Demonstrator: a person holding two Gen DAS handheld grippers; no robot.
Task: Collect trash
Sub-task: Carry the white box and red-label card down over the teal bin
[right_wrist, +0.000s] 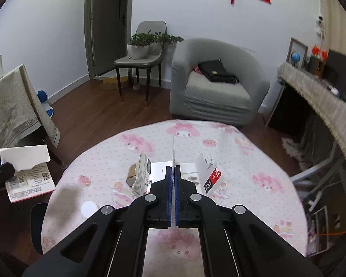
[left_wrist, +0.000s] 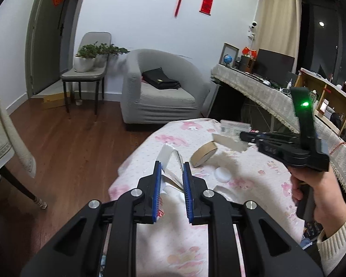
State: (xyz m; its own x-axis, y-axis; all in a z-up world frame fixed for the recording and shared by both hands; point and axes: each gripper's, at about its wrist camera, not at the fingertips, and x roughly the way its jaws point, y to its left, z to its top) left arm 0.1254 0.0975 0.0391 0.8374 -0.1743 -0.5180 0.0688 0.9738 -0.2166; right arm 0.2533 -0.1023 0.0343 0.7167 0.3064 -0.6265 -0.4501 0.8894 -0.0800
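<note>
My left gripper is shut on a folded white card package that arches up between its blue pads, above the pink-patterned table. My right gripper is shut on a thin pale sheet seen edge-on. Printed packaging pieces and a flap with a red label flank it; I cannot tell if they are attached. In the left wrist view the right gripper grips a torn white card. In the right wrist view the left gripper holds torn white card and a leaflet.
A cardboard tape core and a white disc lie on the tablecloth. Beyond the table stand a grey armchair with a black bag and a chair with potted plants. A cloth-covered desk runs along the right.
</note>
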